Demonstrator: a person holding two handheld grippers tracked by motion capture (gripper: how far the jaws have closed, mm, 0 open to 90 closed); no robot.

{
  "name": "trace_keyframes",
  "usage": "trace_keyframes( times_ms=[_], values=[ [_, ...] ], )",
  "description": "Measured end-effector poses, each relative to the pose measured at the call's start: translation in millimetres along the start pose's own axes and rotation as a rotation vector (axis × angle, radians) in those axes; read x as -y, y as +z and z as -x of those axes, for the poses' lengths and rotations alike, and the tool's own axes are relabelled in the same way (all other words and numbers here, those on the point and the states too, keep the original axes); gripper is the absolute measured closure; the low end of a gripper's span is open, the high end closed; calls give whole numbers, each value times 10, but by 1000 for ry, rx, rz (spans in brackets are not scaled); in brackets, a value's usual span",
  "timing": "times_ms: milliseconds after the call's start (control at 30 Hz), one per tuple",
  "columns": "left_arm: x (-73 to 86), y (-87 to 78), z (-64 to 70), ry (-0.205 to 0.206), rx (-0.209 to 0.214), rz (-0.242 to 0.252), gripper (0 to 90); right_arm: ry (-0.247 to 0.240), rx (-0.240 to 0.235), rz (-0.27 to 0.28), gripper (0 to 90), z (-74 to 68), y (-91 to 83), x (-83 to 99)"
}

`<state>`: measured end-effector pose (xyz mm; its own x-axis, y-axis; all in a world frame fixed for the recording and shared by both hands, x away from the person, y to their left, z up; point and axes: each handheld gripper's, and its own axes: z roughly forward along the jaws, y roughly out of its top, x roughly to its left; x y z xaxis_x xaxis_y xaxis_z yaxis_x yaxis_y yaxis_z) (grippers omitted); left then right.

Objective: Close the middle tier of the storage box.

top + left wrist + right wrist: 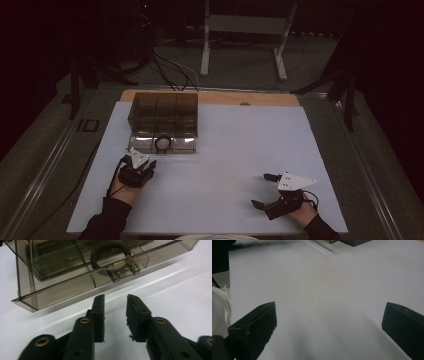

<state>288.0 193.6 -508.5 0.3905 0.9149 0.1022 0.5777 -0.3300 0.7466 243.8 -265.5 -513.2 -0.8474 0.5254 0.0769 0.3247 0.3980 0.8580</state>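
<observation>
A smoky clear compartment box (163, 120) sits toward the worktop's (240, 150) far left corner, with a dark braided ring (110, 252) lying in its near middle compartment. The left gripper (145, 167) rests just beside the box's near edge, jaws slightly parted and empty. The right gripper (264, 191), near the worktop's near right edge, has its jaws spread wide and empty.

The left gripper (142, 166) is held in the left hand (121, 186) near the left edge of the bench, its fingers (98, 315) parted by a narrow gap and directed toward the far edge. The right gripper (265, 190) is held in the right hand (303, 212) near the near right corner, its fingers (254, 327) spread wide and directed toward the left edge. Both forearms are covered by dark sleeves.
</observation>
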Motion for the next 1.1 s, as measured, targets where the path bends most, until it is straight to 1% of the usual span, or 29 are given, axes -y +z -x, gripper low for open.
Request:
trace_keyframes(
  times_ms=[33, 100, 200, 233, 267, 333, 367, 467, 533, 567, 767, 833, 900, 1100],
  values=[
    [1, 2, -10, -7, 12, 1, 767, 1, 0, -1, 0, 1, 0, 1],
    [-2, 8, -10, -7, 17, -4, 818, 1, 0, 0, 0, 2, -3, 1],
    [-5, 11, -11, 4, 17, -3, 876, 1, 0, 1, 0, 1, -3, 0],
    [-12, 11, -14, 11, 12, -2, 877, 1, -1, 0, 0, -2, -1, 0],
    [-16, 13, -21, 11, 5, -4, 900, 1, -1, -1, 0, -2, 0, 0],
    [-21, 15, -28, 14, 7, -3, 900, 1, -1, -1, 0, -2, 0, 0],
    [-24, 19, -39, 26, 4, 3, 900, 1, -1, 0, 0, 0, 0, 1],
    [-30, 23, -50, 20, 11, 14, 900, 2, -1, -1, 0, 0, 0, 1],
    [-35, 24, -52, 36, 3, 19, 900, 2, -1, 0, 0, 0, 0, 1],
    [-39, 32, -53, 47, 4, 11, 900, 2, -1, -2, 0, -1, 0, 1],
    [-40, 72, -68, 61, -9, 1, 900, 2, -2, 0, 0, -2, -1, 0],
    [-55, 85, -69, 69, -30, 5, 900, 1, -3, 0, 0, -4, -2, 0],
    [-61, 93, -64, 74, -36, 9, 900, 0, -3, 2, 0, -3, -6, -1],
    [-83, 138, -64, 89, -39, 2, 900, 2, -4, 1, 0, -3, -2, -1]
  ],
)
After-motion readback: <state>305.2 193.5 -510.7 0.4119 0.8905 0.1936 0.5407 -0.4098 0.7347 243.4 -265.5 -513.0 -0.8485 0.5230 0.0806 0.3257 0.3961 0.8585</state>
